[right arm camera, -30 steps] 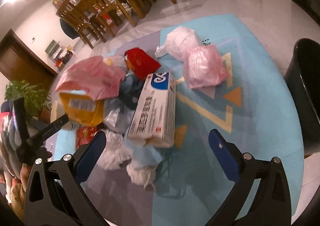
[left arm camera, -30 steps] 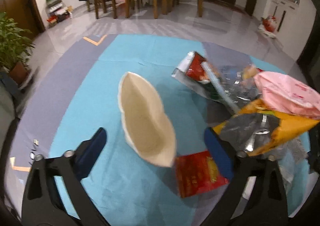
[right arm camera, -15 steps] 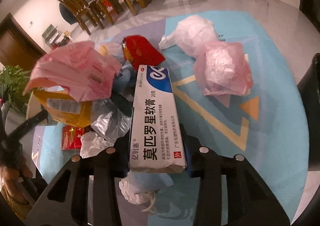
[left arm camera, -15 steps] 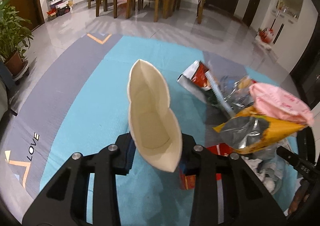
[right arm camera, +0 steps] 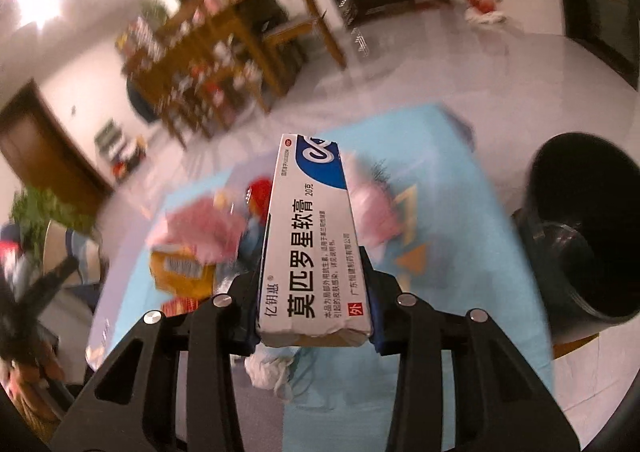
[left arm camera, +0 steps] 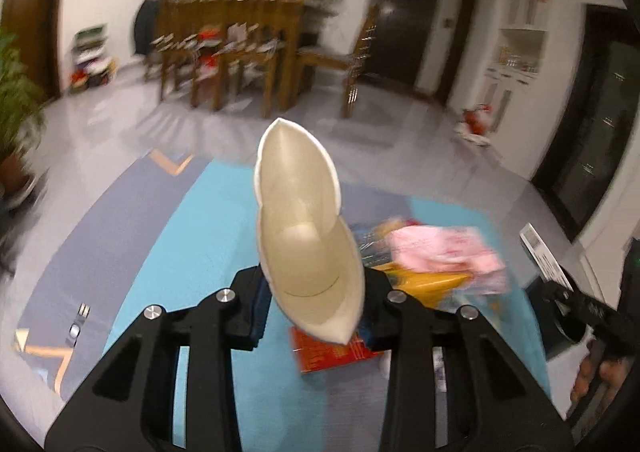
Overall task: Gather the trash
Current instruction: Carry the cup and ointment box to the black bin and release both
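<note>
1. Two grippers are loaded at once: the left gripper (left arm camera: pixel 312 304) is clenched on a squashed cream paper cup (left arm camera: pixel 304 228), and the right gripper (right arm camera: pixel 312 308) is clenched on a white-and-blue ointment box (right arm camera: pixel 314 248).
2. Both sets of jaws have just been closing, and each now has its piece pinched between the pads, lifted clear of the blue mat (right arm camera: pixel 448 220).
3. Seen from the left wrist, the cup's long axis runs from the jaws toward 12 o'clock, with its flattened mouth facing the camera; only its lower end is held.
4. Seen from the right wrist, the box also points to 12 o'clock, its near end torn open and sitting between the pads.
5. What the next move depends on is the black bin (right arm camera: pixel 580 236): it stands at about 3 o'clock from the right gripper, near the mat's edge, its open mouth tipped toward the camera.
6. I judge the right hand to be the nearer one, so the box should probably go in first, swung rightward and end-on.
7. From the left wrist view the bin is not clearly visible; the right gripper's body (left arm camera: pixel 576 300) shows at 4 o'clock, so the cup has farther to travel.
8. More trash (left arm camera: pixel 440 252) remains on the mat at 2 o'clock from the left gripper: a pink bag, a yellow packet and a red wrapper, all blurred.
</note>
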A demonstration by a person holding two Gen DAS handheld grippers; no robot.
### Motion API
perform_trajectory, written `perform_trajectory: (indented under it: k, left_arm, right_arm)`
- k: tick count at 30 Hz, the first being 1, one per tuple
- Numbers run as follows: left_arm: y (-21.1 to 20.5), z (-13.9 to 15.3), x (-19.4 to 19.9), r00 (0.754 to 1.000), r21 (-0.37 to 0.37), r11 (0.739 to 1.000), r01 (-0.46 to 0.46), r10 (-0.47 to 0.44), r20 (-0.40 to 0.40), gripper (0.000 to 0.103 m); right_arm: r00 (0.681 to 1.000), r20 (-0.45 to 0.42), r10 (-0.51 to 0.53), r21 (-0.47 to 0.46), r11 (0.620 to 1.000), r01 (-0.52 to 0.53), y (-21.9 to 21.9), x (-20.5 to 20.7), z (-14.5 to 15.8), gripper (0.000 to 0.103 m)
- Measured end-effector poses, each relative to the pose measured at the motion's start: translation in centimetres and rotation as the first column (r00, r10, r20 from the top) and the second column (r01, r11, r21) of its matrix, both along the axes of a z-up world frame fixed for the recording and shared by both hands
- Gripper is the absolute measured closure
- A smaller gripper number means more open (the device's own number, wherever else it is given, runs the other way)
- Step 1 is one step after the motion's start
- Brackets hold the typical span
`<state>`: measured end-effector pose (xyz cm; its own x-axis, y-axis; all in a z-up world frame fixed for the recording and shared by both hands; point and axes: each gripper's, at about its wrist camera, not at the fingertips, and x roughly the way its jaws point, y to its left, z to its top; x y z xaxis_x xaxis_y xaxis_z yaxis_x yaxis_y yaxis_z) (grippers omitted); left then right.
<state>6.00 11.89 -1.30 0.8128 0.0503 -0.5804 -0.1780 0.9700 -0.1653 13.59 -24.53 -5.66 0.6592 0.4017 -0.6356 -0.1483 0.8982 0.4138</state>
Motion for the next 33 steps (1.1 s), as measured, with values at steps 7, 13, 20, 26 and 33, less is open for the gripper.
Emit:
perform_trajectory:
  k: [7,13,20,26,33]
  left_arm:
    - [-10.3,3.4,2.9,0.945,-0.041,0.945,0.325,-0.324,0.046,0.067]
    - [-21.8,2.3,7.4,0.826,-0.102,0.822,0.560,-0.563,-0.008,0.066]
    - [-34.4,-2.1,12.1,0.686,-0.184,0.698,0.692,-0.715,-0.133,0.066]
    - [-41.2,-4.7,15.2,0.618,-0.166,0.645,0.746,-0.763,-0.188,0.058]
    - [-41.9,-6.8,17.4,0.625,-0.106,0.656,0.748,-0.748,-0.222,0.018]
  right_arm:
    - [0.979,0.025,-0.201,0.048,0.979,0.199,-7.6,-1.3,0.4,0.063]
    - [0.932,-0.021,-0.362,0.064,0.930,0.363,-13.0,-2.9,-0.4,0.062]
    - [0.859,-0.170,-0.482,0.151,0.849,0.507,-18.9,-3.8,-4.0,0.062]
    - [0.802,-0.249,-0.543,0.239,0.768,0.594,-22.5,-2.9,-5.4,0.056]
    - [0.768,-0.322,-0.554,0.328,0.695,0.639,-23.6,-2.7,-6.8,0.039]
